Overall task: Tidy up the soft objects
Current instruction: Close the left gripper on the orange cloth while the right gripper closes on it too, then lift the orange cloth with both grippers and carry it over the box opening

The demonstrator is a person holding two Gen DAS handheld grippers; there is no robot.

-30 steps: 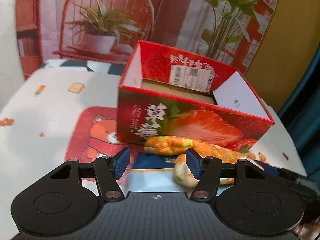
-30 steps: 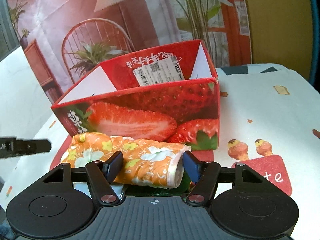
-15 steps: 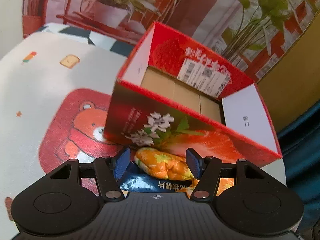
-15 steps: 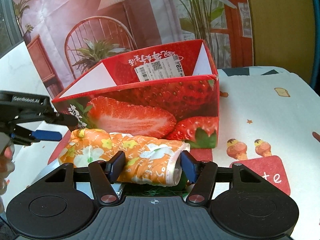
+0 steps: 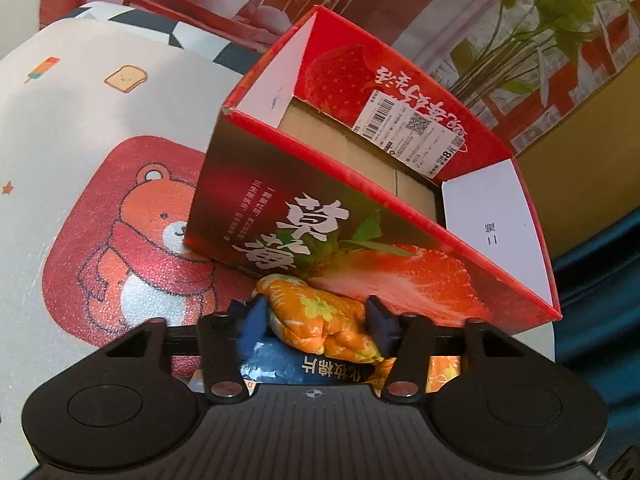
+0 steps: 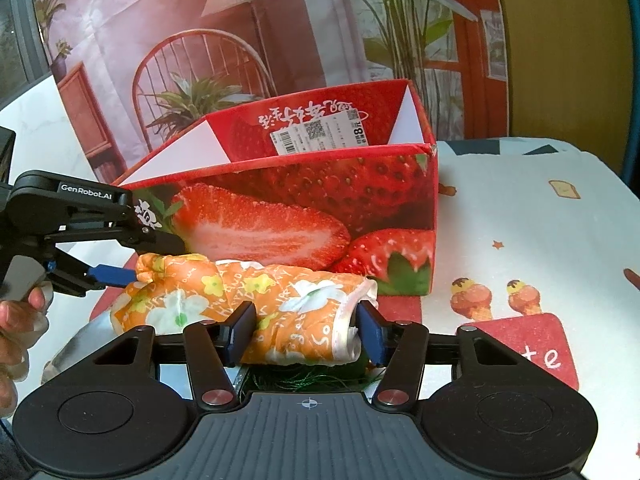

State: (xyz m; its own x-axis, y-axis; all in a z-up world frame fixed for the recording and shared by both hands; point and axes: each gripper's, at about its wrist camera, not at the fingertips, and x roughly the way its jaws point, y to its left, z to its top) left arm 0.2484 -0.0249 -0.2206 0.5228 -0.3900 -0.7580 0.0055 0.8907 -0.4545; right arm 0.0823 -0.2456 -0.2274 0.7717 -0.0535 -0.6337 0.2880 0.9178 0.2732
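Both claws stand apart around the orange floral cloth roll, left gripper and right gripper bracketing opposite ends low in frame; judged best closed together, then lifted level over the strawberry box rim.

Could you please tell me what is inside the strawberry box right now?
The box looks empty: only its bare cardboard floor and a barcode label on the far inner wall show. The near wall hides the front strip of the floor.
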